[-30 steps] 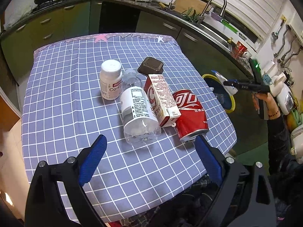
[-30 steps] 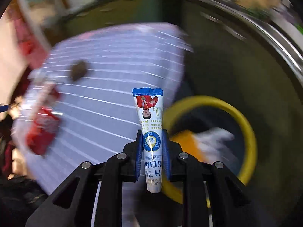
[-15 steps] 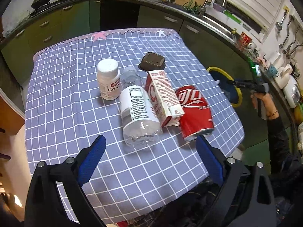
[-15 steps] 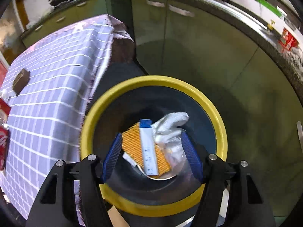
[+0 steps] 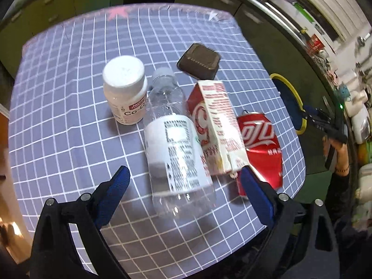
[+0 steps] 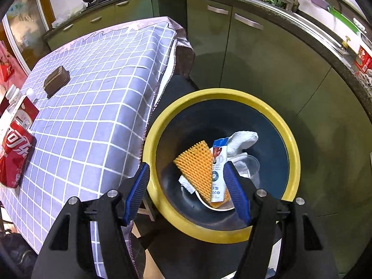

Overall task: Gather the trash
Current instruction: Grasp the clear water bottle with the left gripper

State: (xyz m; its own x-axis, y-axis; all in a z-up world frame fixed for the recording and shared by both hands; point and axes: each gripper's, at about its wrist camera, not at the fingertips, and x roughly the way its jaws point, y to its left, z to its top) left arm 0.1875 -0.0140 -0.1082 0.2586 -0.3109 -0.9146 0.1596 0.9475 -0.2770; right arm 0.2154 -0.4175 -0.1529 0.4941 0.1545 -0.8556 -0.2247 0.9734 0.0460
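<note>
On the checked tablecloth [image 5: 69, 121] lie a clear plastic bottle [image 5: 176, 139], a red and white carton [image 5: 216, 125] and a crushed red can [image 5: 262, 144]. A white pill jar [image 5: 125, 88] stands behind them, beside a dark brown tray [image 5: 198, 60]. My left gripper [image 5: 183, 181] hangs open just above the bottle's base, touching nothing. My right gripper [image 6: 186, 174] is open and empty over the yellow-rimmed bin [image 6: 151, 139]. A blue and white sachet [image 6: 218, 172] lies in the bin.
The bin also holds an orange ridged piece [image 6: 197, 167], white tissue [image 6: 241, 139] and a clear cup [image 6: 250, 167]. It stands on the floor by the table's right edge [image 6: 160, 79]. Green cabinets [image 6: 255, 53] and a counter curve behind. A person's hand [image 5: 337, 148] holds the right gripper.
The right gripper opened and let the sachet fall into the bin, then sank a little. The left gripper moved forward and down, closer to the bottle.
</note>
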